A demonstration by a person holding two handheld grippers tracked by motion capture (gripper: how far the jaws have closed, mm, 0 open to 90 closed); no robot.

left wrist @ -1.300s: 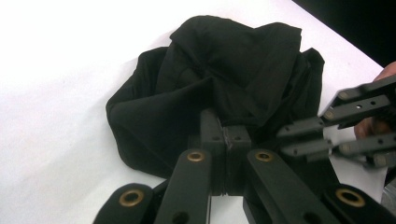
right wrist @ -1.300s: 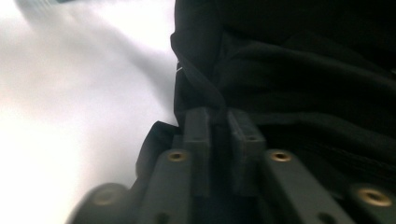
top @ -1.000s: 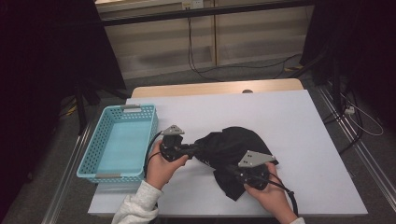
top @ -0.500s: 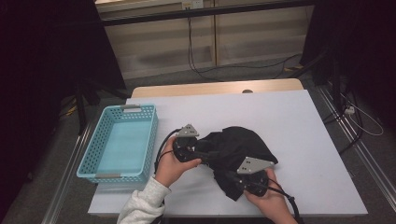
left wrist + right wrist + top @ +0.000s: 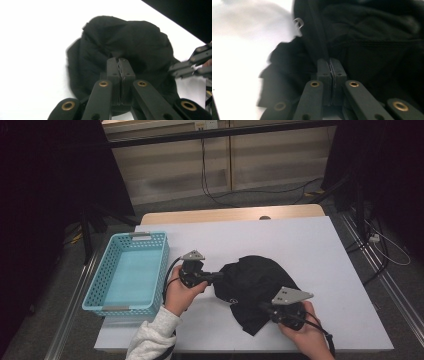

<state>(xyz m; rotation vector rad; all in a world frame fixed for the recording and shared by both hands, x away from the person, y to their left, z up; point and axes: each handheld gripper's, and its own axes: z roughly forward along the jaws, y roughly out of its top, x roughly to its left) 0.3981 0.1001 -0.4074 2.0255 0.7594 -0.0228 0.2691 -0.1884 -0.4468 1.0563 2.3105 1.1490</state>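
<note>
Cloth (image 5: 257,290), black and crumpled, lies on the white table (image 5: 310,250), right of centre toward the near edge. Nearest, the right gripper (image 5: 264,307) has its jaws pressed together on a fold at the cloth's near right part; the right gripper view shows fabric (image 5: 372,45) rising from between the closed jaws. Farther in, the left gripper (image 5: 218,276) meets the cloth's left edge; its jaws have just been closing and now pinch a pucker of fabric (image 5: 125,37) at their tips. Left of it, well apart from the cloth, sits a blue basket (image 5: 100,285).
</note>
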